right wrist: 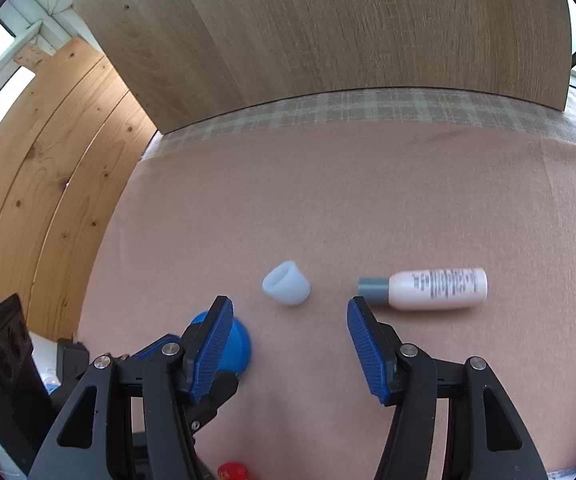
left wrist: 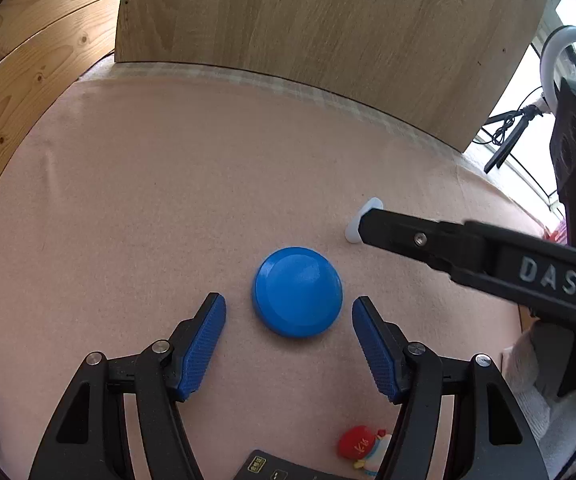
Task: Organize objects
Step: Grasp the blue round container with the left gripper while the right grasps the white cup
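The blue round lid [left wrist: 298,292] lies flat on the pink cloth [left wrist: 168,200], just ahead of my left gripper [left wrist: 289,312], whose 2 blue-padded jaws stand wide apart with the lid between their tips but touching neither. Just beyond and to the right of it the white cap [right wrist: 286,289] lies tipped on its side, its opening facing up and away. My right gripper [right wrist: 289,314] hangs just short of that cap, jaws spread wide and holding nothing. Right of the cap, near my right jaw's tip, the white bottle [right wrist: 427,290] with a grey neck lies on its side. Close under my left gripper sit a red and white toy figure [left wrist: 361,450] and a dark flat device [left wrist: 276,468]. A wooden board [left wrist: 327,32] stands at the cloth's far edge.
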Demonstrator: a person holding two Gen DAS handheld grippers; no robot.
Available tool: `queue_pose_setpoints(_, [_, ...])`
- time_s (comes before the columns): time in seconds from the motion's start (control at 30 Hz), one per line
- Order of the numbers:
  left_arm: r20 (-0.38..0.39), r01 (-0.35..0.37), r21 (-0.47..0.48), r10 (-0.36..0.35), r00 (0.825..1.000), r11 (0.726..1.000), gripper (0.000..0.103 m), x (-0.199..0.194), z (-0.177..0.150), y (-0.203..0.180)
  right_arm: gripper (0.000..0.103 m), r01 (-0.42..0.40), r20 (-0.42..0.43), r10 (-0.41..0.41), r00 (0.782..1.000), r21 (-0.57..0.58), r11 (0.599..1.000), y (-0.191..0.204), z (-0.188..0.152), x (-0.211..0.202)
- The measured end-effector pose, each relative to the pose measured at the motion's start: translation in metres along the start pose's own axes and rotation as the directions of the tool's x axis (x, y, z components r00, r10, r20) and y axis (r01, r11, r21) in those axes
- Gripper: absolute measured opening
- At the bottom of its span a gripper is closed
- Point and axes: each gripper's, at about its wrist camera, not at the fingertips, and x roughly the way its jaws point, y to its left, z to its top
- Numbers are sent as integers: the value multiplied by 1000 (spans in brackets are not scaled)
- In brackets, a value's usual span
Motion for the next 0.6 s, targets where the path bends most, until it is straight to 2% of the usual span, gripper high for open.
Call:
queue_pose_setpoints(0.4, [22,-48,63,47,999,997,67,4,-1,-10,53,80,4,-80,997,-62,995,6,9,19])
queue_pose_setpoints(0.47, [29,-62,74,60,998,995,63,5,-2,-10,38,97,-1,-98,995,-77,992,7,10,20])
queue_pose_setpoints(0.57, [34,-71,93,68,997,993,57,5,-2,-10,21,96,-16,-98,995,-91,991,8,9,21])
queue_pose_setpoints(0.6, [35,-73,94,70,997,993,53,5,-2,-10,19,87,-20,-89,996,-87,992,7,8,21])
